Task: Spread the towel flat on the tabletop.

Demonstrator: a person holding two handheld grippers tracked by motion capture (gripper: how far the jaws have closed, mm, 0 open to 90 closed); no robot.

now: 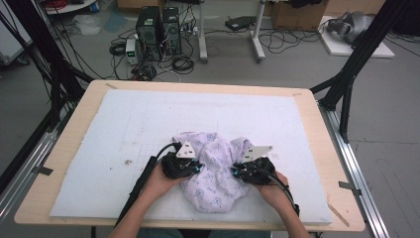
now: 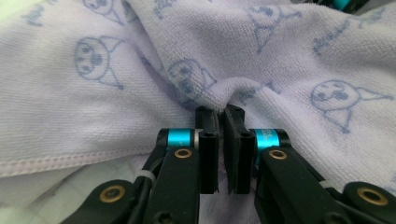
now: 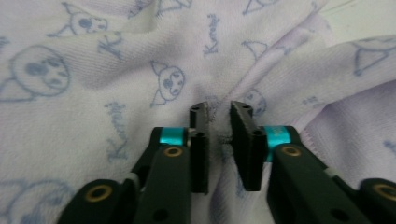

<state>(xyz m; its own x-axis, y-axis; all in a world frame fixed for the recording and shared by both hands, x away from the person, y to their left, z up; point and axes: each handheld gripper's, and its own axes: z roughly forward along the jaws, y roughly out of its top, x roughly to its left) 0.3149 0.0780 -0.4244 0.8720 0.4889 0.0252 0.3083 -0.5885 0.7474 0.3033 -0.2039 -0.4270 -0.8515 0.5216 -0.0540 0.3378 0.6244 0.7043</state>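
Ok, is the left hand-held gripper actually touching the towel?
Touching. In the left gripper view the left hand-held gripper has its jaws nearly closed, with a ridge of the lilac towel pinched up between their tips.

My left gripper [image 2: 223,122] has its two black jaws pressed almost together, pinching a raised fold of the towel [image 2: 299,60] right at their tips. The towel is pale lilac terry printed with small blue cartoon faces and script, and it lies rumpled across everything ahead of the jaws. Its stitched hem [image 2: 70,159] runs along the lower left, with a bit of white pad [image 2: 74,191] showing below it.
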